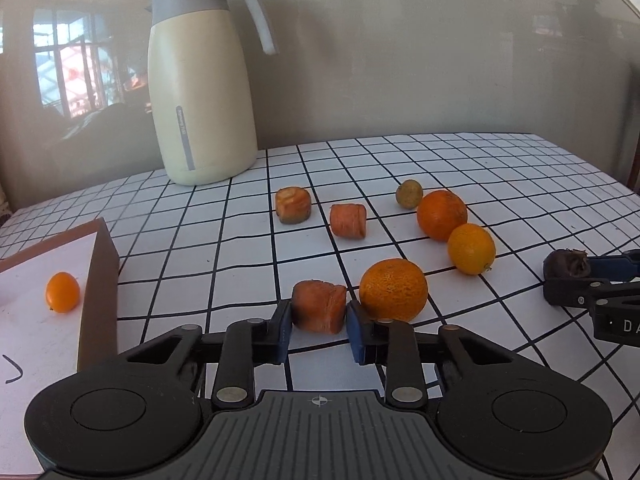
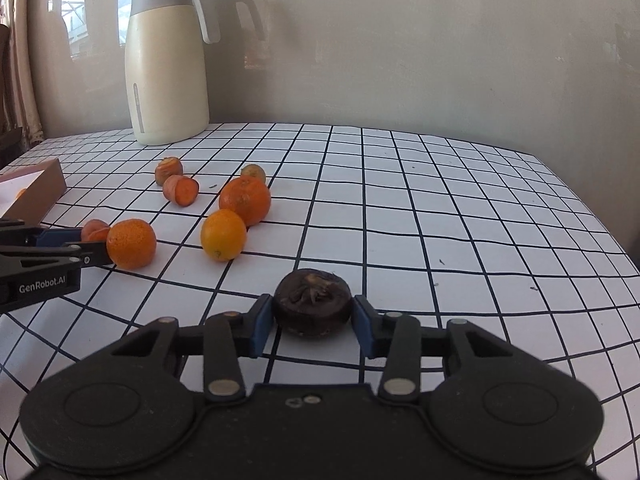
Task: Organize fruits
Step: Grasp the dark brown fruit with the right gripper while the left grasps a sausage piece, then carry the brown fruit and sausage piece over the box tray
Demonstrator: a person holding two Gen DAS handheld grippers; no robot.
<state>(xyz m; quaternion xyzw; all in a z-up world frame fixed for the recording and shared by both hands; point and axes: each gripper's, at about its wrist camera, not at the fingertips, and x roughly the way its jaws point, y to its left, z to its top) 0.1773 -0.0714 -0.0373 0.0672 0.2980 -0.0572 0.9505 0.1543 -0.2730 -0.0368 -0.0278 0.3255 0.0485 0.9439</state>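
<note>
A carrot piece [image 1: 319, 305] is clamped between the blue pads of the left hand-held gripper [image 1: 319, 326], low on the checked tabletop [image 1: 500, 168] and just beside a bumpy orange [image 1: 393, 290]. A dark, round fruit [image 2: 313, 303] is gripped by the right hand-held gripper [image 2: 313, 326], also on the tabletop. A small orange fruit [image 1: 62, 292] lies in the cardboard box [image 1: 98, 276] at the left. A cream jug [image 1: 200, 80] stands by the wall.

Oranges [image 1: 393, 290] scattered on grid cloth; small one [image 1: 62, 292] inside box [image 1: 98, 280]
</note>
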